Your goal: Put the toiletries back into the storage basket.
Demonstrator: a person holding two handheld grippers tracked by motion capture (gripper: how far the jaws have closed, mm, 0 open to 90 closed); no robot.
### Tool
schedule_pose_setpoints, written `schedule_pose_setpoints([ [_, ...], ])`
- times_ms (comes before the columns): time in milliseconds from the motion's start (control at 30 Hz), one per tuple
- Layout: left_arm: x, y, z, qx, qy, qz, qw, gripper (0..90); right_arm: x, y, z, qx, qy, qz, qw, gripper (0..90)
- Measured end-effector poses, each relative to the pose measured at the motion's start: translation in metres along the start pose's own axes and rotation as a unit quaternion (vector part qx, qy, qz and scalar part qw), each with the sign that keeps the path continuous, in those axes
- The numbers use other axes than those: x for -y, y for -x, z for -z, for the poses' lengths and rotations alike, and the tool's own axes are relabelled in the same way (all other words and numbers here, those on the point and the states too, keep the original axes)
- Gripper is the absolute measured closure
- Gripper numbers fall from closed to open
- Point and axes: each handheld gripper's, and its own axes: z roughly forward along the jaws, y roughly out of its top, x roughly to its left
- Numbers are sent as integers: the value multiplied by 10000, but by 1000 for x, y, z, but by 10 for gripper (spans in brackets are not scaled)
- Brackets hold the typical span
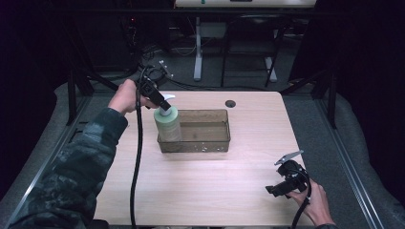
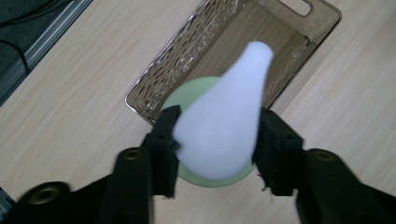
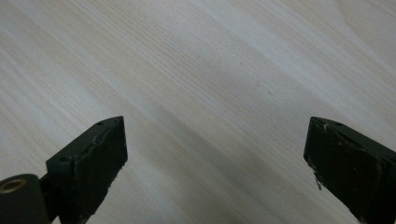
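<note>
A pale green bottle (image 1: pixel 168 125) with a white pump top (image 1: pixel 166 110) stands upright at the left end of a smoky clear plastic bin (image 1: pixel 210 141). My left gripper (image 1: pixel 165 104) is shut on the white pump top (image 2: pixel 223 116) from above, one jaw on each side of it; the green bottle body (image 2: pixel 187 91) shows beneath, over the bin (image 2: pixel 196 42). My right gripper (image 1: pixel 274 190) rests near the table's front right corner, jaws open over bare wood (image 3: pixel 215 135), nothing between them.
The light wood table (image 1: pixel 200 191) has a dark round hole (image 1: pixel 230 103) behind the bin. Beyond the far edge stand desk legs and cables on a grey floor. A black cable (image 1: pixel 137 157) trails from my left gripper across the table's left side.
</note>
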Motion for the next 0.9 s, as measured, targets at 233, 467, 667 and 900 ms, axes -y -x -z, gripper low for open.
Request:
schedule_pose_setpoints([
  [233, 10, 1, 9, -14, 411, 299, 9987, 158, 0, 0, 0, 15, -29, -2, 10000, 55],
  [467, 26, 5, 14, -85, 580, 331, 9977, 58, 0, 1, 2, 31, -11, 27, 10000, 54],
  [667, 43, 9, 10, -107, 633, 368, 9973, 19, 0, -1, 1, -3, -2, -14, 10000, 55],
  [900, 65, 14, -1, -76, 647, 437, 9969, 2, -1, -1, 1, 6, -25, -14, 10000, 54],
])
